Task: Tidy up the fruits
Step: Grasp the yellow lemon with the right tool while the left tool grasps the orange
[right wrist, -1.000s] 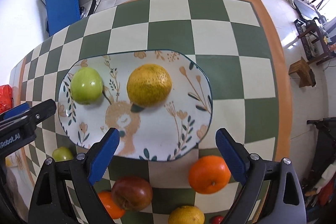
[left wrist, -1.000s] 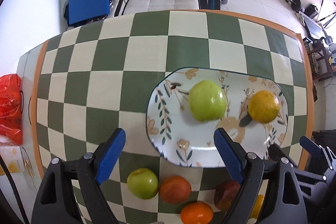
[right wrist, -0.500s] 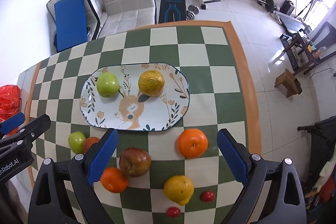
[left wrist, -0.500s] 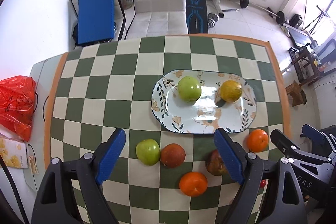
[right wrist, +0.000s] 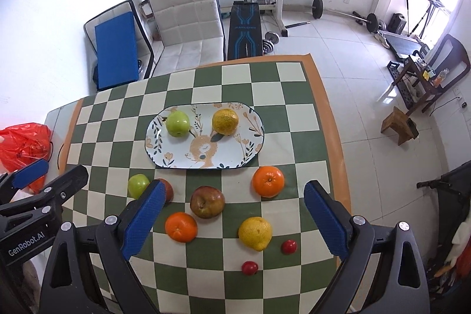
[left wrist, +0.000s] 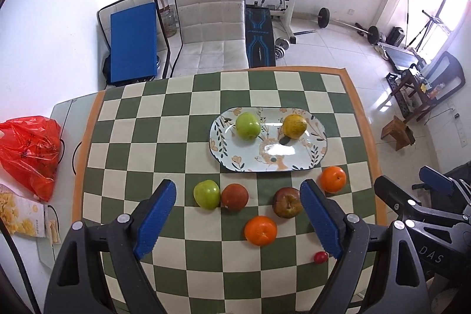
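A: How are the left tongs [left wrist: 238, 197] standing?
B: They are gaping wide and gripping nothing, hanging above the near half of the worktop [left wrist: 147, 137]. The right tongs [right wrist: 232, 196] are doing the same, spread wide and empty.

A: Where is the fruit sitting?
B: Taking the right wrist view as a clock face, the plate [right wrist: 223, 158] is lying just above centre. On it a green apple [right wrist: 177, 123] is resting at about 10 o'clock of the plate and a yellow citrus [right wrist: 225, 121] at about 1 o'clock, well apart from each other.

A: And off the plate?
B: A second apple [right wrist: 137, 185] is sitting at 8 o'clock, just beside a reddish fruit [right wrist: 168, 189] half hidden by the tongs' blue pad. A dark red apple [right wrist: 207, 202] is lying between the pads near 6 o'clock, an orange [right wrist: 268, 181] at 5 o'clock of the plate, a smaller orange [right wrist: 180, 227] and a lemon [right wrist: 255, 233] nearer the camera, and two small red fruits [right wrist: 288, 246] nearest of all.

A: Anything beyond the cloth?
B: A red bag [left wrist: 29, 149] is slumping at 9 o'clock in the left wrist view
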`<state>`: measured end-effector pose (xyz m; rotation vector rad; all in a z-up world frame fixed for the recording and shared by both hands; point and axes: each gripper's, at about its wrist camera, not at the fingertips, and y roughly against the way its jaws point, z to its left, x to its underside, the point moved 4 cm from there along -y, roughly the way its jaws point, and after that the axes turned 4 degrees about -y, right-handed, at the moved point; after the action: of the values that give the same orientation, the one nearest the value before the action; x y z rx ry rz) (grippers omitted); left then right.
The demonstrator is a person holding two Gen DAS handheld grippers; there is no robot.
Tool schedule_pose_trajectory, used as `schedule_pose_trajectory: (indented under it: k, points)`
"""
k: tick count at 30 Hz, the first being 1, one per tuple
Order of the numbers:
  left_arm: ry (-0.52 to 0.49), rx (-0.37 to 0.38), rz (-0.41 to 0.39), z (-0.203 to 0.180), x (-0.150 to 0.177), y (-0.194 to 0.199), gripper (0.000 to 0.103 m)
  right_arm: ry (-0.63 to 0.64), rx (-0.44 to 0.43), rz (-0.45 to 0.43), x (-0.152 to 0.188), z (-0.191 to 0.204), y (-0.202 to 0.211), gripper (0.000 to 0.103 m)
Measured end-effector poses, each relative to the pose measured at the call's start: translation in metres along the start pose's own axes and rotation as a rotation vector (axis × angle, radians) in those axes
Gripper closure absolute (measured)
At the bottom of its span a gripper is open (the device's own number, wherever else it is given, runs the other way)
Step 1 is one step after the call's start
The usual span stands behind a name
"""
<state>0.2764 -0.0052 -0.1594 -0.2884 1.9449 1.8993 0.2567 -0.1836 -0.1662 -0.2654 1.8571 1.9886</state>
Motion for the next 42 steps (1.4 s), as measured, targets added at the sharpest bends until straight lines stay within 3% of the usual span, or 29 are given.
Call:
schedule_pose_trajectory:
  k: [7, 15, 17, 19, 22, 27, 30, 33, 38, 40, 42]
  points:
    - [-0.009, -0.004, -0.03, 0.0, 0.007, 0.016, 0.017, -0.018, -0.011, -0.026, 0.011, 0.001, 0.025, 0.006]
    - [0.032, -0.007, -0.024, 0.008, 0.01, 0.011, 0.017, -0.045, -0.028, -0.027, 0.011, -0.001, 0.026, 0.006]
    - [0.038, -0.012, -0.003, 0.01, 0.009, 0.002, 0.004, -0.061, -0.028, -0.02, 0.01, -0.005, 0.021, 0.006]
    - [0.04, -0.026, 0.019, 0.011, 0.011, -0.009, 0.003, -0.082, -0.035, -0.002, 0.009, -0.011, 0.013, 0.006]
    - [0.046, -0.041, 0.079, 0.013, 0.017, -0.036, 0.003, -0.121, -0.028, 0.044, 0.009, -0.028, -0.011, 0.006]
    - [0.075, 0.0, 0.249, 0.009, 0.039, -0.091, 0.003, -0.18, -0.029, 0.176, 0.021, -0.063, -0.071, 0.006]
    - [0.099, 0.024, 0.357, 0.003, 0.058, -0.128, 0.003, -0.191, -0.041, 0.262, 0.038, -0.074, -0.113, 0.006]
    - [0.048, 0.037, 0.43, -0.013, 0.074, -0.157, 0.003, -0.18, -0.057, 0.367, 0.064, -0.075, -0.157, 0.007]
    - [-0.065, 0.03, 0.502, -0.037, 0.091, -0.188, 0.003, -0.134, -0.043, 0.493, 0.103, -0.068, -0.213, 0.019]
    - [-0.097, 0.025, 0.528, -0.044, 0.097, -0.2, 0.003, -0.137, -0.056, 0.527, 0.113, -0.064, -0.229, 0.035]
    - [-0.112, 0.033, 0.554, -0.05, 0.102, -0.21, 0.003, -0.143, -0.072, 0.542, 0.12, -0.062, -0.238, 0.037]
